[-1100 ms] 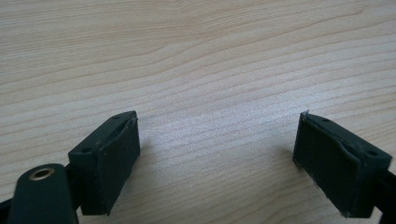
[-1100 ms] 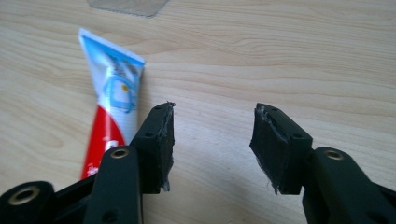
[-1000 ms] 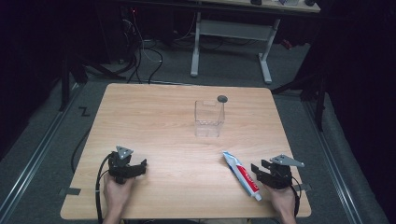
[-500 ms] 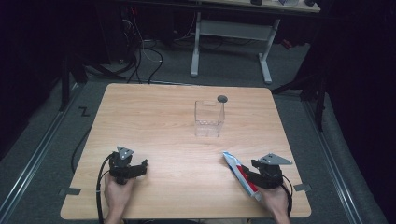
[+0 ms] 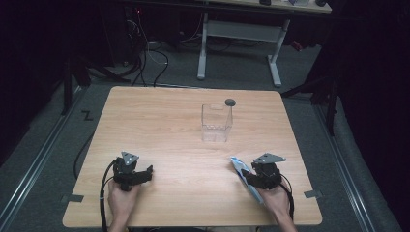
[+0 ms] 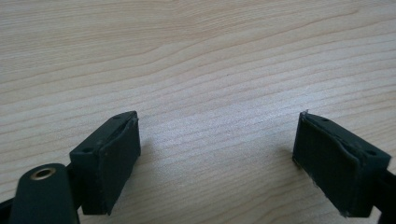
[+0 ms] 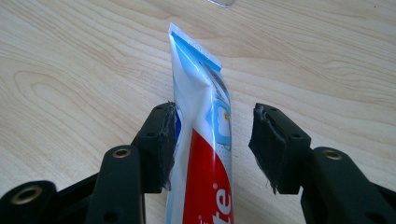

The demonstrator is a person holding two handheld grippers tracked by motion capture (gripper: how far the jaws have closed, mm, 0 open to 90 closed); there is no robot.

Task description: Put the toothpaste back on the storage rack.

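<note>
Right hand-held gripper (image 7: 212,144): half open, jaws just closing around toothpaste tube (image 7: 205,154), left pad touching, right pad apart.
Left hand-held gripper (image 6: 217,158): wide open, empty, over table (image 6: 210,56).

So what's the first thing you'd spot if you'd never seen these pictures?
Probably the toothpaste tube, white, red and blue, lying on the wooden table near its front right corner. The right gripper straddles it: one pad touches the tube's side, the other stands apart. Next you'd notice the clear plastic box standing upright towards the back of the table, and the left gripper at the front left, open over bare wood.
</note>
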